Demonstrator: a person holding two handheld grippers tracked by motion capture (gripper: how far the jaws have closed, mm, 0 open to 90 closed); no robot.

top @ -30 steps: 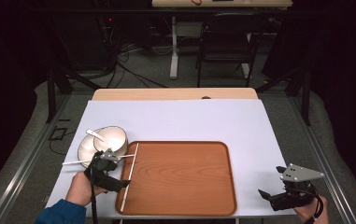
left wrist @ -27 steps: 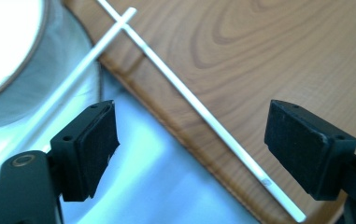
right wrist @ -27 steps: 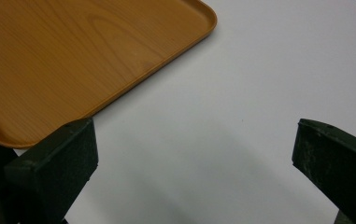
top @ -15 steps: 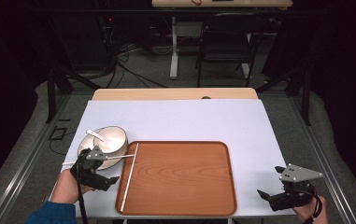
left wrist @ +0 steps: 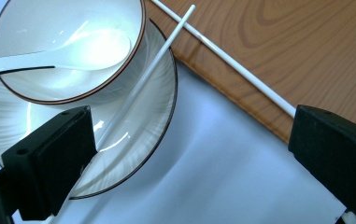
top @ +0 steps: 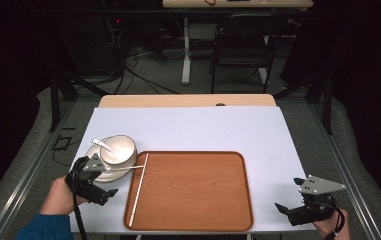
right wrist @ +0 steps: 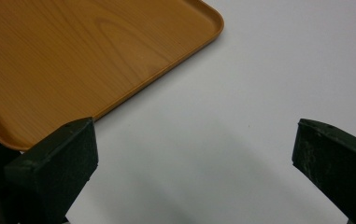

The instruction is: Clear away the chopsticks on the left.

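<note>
Dark room, cables on the floor behind; white-topped table (top: 188, 127) with a wooden tray (top: 193, 192) lower centre. At lower left of the high view, the left gripper (top: 90, 181) has just been opening, jaws wide, nothing between the pads. One white chopstick (left wrist: 140, 84) leans across the plate (left wrist: 21, 126) onto the tray's edge, beside the bowl (top: 118, 149). Likely light, stiff, slick; best pinched mid-shaft. Right gripper (top: 303, 209) open, idle, lower right.

Bright overhead light falls on the table (top: 188, 127); the room behind is dark. Glare streaks the bowl (left wrist: 68, 46), and the nearby jaws look soft with blur.
</note>
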